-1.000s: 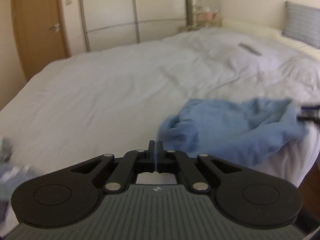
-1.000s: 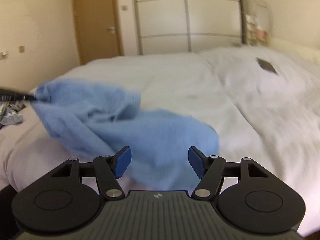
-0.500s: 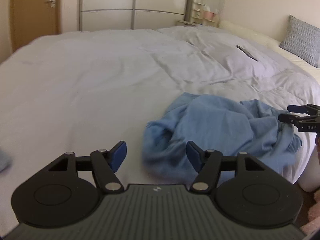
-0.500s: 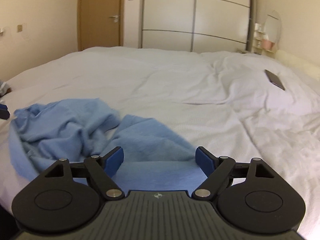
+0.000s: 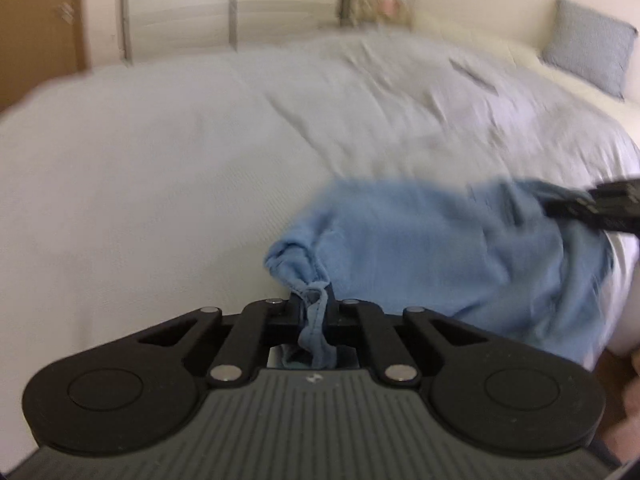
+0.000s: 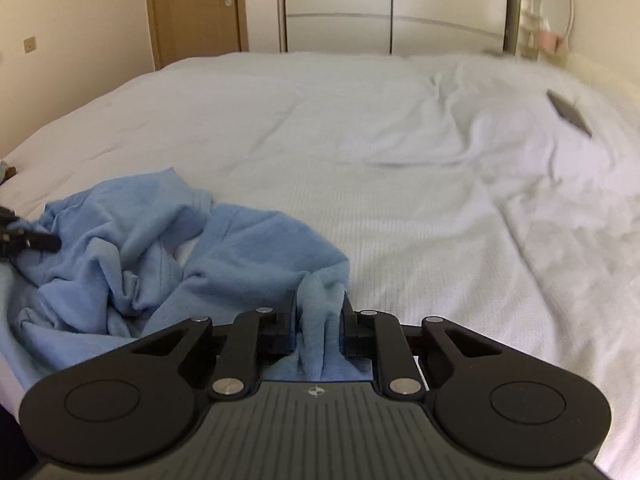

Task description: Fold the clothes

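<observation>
A crumpled light blue garment (image 5: 440,240) (image 6: 132,240) lies at the near edge of the white bed (image 5: 160,168) (image 6: 400,168). My left gripper (image 5: 314,314) is shut on a hemmed edge of the garment, which bunches between its fingers. My right gripper (image 6: 320,320) is shut on a thick fold of the same cloth. In the left wrist view the right gripper (image 5: 600,210) shows as a dark blurred shape at the cloth's right end. In the right wrist view the left gripper (image 6: 24,236) pokes in at the cloth's left end.
A dark flat phone-like object (image 6: 570,114) lies on the duvet far right. A grey pillow (image 5: 588,52) sits at the bed's head. A wardrobe (image 6: 392,4), a wooden door (image 6: 200,8) and a small dresser with a round mirror (image 6: 554,12) stand beyond the bed.
Both grippers were open half a second ago and have now shut on the blue garment, the left on a hem, the right on a fold. The cloth has bunched toward the fingers.
</observation>
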The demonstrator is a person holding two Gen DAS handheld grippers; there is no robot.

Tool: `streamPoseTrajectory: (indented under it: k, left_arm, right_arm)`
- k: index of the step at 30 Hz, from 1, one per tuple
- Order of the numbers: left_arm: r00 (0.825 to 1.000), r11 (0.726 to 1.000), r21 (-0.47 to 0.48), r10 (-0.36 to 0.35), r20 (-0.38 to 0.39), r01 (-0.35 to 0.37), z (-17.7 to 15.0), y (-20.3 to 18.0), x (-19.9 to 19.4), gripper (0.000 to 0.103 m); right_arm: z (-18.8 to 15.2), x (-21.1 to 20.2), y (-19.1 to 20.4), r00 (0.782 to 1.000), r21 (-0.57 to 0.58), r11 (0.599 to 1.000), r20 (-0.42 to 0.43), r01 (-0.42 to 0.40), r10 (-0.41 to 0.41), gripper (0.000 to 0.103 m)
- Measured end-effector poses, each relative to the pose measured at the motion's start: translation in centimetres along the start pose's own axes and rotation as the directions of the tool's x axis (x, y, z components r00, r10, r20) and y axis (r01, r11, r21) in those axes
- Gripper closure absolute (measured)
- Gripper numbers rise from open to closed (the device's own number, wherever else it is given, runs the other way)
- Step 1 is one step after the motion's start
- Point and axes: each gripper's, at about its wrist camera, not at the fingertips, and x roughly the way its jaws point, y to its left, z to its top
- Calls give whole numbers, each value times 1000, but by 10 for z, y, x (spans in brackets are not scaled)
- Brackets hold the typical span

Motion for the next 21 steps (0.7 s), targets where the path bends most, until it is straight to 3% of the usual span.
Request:
streamPoseTrajectory:
  k: [3,6,8,11,13,14,17,19,21]
  left_arm:
    - [995,999,-11,45,86,-44,11,7,-34,99]
    - [998,999,-7,47,39,-47,-9,7,-50,99]
    - [999,999,-9,39,-21,-39,-28,5,-53,98]
    - [997,999,-15,37,-66,-38,-44,8,-57,97]
    - [995,999,-18,36,-92,-37,-54,9,-60,93]
    - [994,999,-20,35,-105,-37,-59,10,-61,90]
    - [991,999,-22,41,-125,-44,-66,14,-65,79]
    - [994,998,-17,60,-88,-62,-55,18,-68,75]
    - [997,998,-16,62,-53,-63,-41,19,-65,65]
  right_arm:
    - [6,-30,5,992,-39,997,111,68,-63,89]
    - [3,-69,6,966,-17,988,212,152,-144,89]
    - [-11,-86,3,965,52,987,208,151,-159,88]
    - [-43,-77,5,987,65,988,75,141,-145,84]
    - [-63,-71,5,990,71,987,-2,143,-143,83]
    - [-69,-72,5,989,81,986,-18,146,-146,77]
    - [-68,-84,1,983,99,979,32,179,-183,55]
    - [-61,-93,-1,976,110,975,82,193,-202,55]
    - [-45,-97,-2,975,113,980,133,162,-177,52]
